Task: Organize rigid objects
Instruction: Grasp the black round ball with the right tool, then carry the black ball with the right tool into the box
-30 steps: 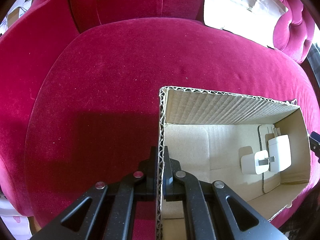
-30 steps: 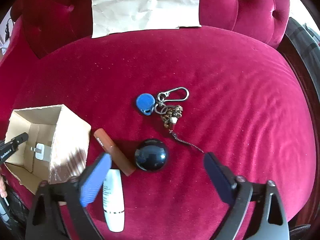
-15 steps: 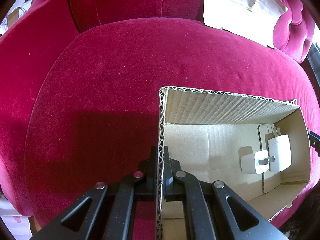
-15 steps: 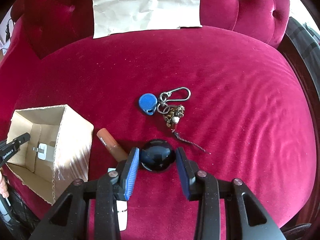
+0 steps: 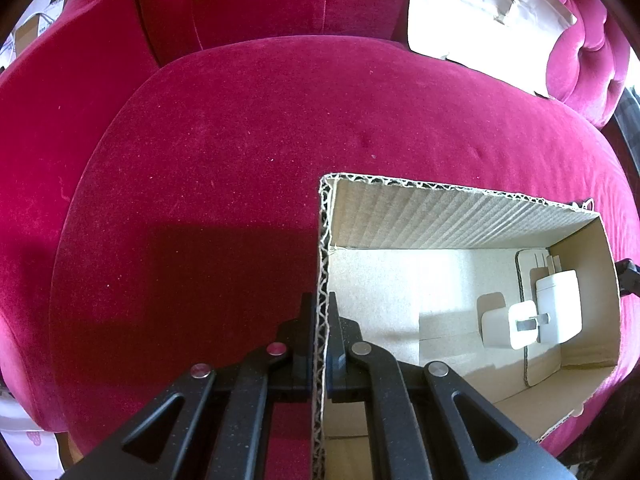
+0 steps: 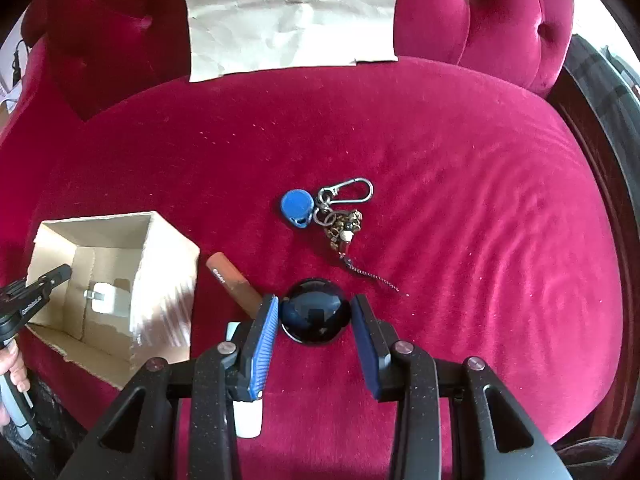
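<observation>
R tongs: my right gripper (image 6: 314,318) pinches glossy black ball (image 6: 315,310) on red velvet seat (image 6: 460,220).
L tongs: my left gripper (image 5: 320,320) clamps open cardboard box (image 5: 460,216) wall.
Risk: round ball may squirt out, roll off; box tips if I tug.

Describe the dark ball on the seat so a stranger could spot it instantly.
On the crimson velvet seat cushion, look right of the open cardboard box, just below the blue key fob. The glossy black ball sits between the pads of the right gripper. It is the only round, shiny dark item; the brown tube beside it is long and matte.
</observation>
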`<state>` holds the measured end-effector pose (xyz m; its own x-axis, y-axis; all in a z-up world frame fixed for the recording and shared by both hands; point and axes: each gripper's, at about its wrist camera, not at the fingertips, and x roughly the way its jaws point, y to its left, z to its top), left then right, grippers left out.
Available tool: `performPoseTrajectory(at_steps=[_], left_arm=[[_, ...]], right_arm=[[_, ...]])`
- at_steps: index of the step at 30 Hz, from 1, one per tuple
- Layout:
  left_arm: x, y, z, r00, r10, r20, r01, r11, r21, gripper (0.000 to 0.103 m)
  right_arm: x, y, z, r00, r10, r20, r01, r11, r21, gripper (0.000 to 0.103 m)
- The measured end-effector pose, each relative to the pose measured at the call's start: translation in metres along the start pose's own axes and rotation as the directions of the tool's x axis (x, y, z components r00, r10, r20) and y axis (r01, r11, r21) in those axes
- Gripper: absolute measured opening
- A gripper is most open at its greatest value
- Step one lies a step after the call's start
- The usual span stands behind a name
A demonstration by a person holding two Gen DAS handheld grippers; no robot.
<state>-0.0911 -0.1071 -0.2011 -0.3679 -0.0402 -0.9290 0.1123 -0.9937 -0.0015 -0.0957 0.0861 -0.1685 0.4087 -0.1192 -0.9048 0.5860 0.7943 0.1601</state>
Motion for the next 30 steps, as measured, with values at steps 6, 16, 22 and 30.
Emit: performPoseTrajectory(at_steps=[6,16,22,30], left_arm=[[0.0,-0.001,-0.001,1.0,-0.001,0.0,0.001,1.0,-0.001,0.003],[0.001,-0.002,-0.001,1.0,0.0,0.001,0.0,1.0,-0.001,0.003],[0.001,-0.002,-0.001,1.0,-0.001,0.0,0.001,1.0,-0.002,0.003],[0.002,-0.002,-0.001,1.0,-0.002,0.0,0.002,1.0,-0.003,0.003]], right_arm=[[-0.011,0.005,0.001,1.0,-0.006,0.003,0.006,1.0,-0.019,0.04],[-0.031,0.015,0.004,1.0,-0.003,0.011,0.003,1.0,-0.03,0.04],[-0.042,0.028,0.007,1.0,0.007,0.009,-0.007,0.999,-0.052,0.04],[-0.054,0.048,0.011,1.0,0.03,0.006,-0.03,0.996,-0.08,0.04]])
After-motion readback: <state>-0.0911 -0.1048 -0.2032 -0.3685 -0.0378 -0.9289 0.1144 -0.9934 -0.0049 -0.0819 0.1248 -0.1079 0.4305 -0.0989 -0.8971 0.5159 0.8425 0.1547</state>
